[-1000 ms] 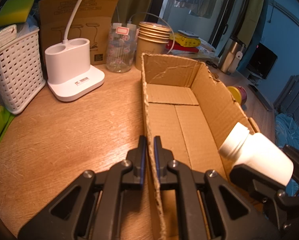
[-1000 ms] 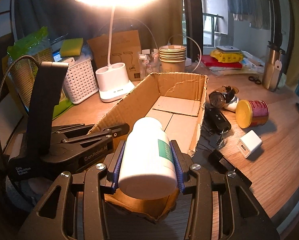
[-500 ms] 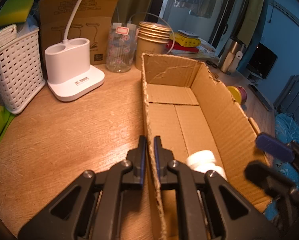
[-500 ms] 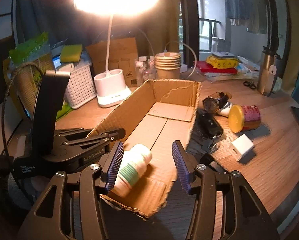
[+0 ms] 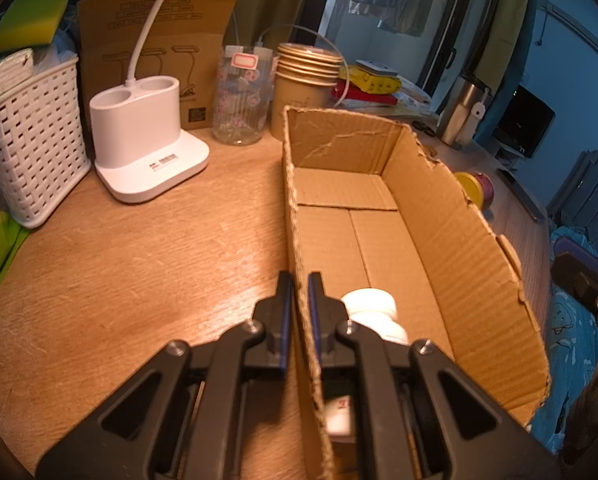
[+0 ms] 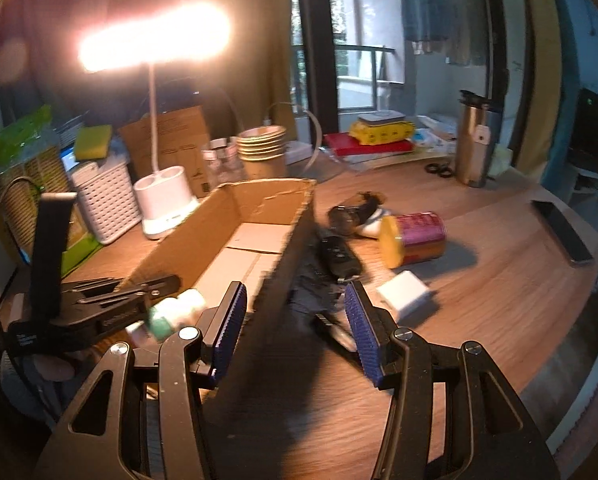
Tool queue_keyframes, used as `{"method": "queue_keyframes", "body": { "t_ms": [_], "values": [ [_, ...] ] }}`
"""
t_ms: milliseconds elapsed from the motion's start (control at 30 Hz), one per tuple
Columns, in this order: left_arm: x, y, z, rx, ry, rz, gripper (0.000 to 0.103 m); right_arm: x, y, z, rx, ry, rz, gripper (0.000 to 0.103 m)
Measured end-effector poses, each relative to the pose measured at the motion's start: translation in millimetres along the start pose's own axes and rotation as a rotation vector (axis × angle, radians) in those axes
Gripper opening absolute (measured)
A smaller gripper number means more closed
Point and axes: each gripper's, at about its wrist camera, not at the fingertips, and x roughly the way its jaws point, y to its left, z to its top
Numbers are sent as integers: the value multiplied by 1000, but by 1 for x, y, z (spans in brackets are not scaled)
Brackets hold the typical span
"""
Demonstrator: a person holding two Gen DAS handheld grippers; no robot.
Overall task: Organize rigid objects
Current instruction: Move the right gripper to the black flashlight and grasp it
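Pinching box wall (image 5: 299, 248), left hand-held gripper (image 5: 297, 304), bottle (image 5: 373, 314) inside

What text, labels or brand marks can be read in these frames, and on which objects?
None can be read for certain.
Lamp base: a small printed label, too small to read.
Brown lamp carton: rows of print and a dark code patch, illegible.
Glass jar: red-bordered sticker, apparently blank.
White bottle in the cardboard box: red marks, blurred.
Left tongs: white lettering on the body, motion-blurred.

White bottle (image 5: 373, 312) — body behind left tool (image 5: 297, 312), label blurred.
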Motion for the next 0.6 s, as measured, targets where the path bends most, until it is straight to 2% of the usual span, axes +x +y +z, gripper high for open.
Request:
{"method": "queue_keyframes", "body": {
  "t_ms": [233, 600],
  "values": [
    [0, 0, 0, 0, 0, 0, 9, 2, -24, -6, 34, 10, -68, 55],
    [0, 0, 0, 1, 0, 0, 9, 29, -42, -26, 64, 85, -100, 55]
  ]
}}
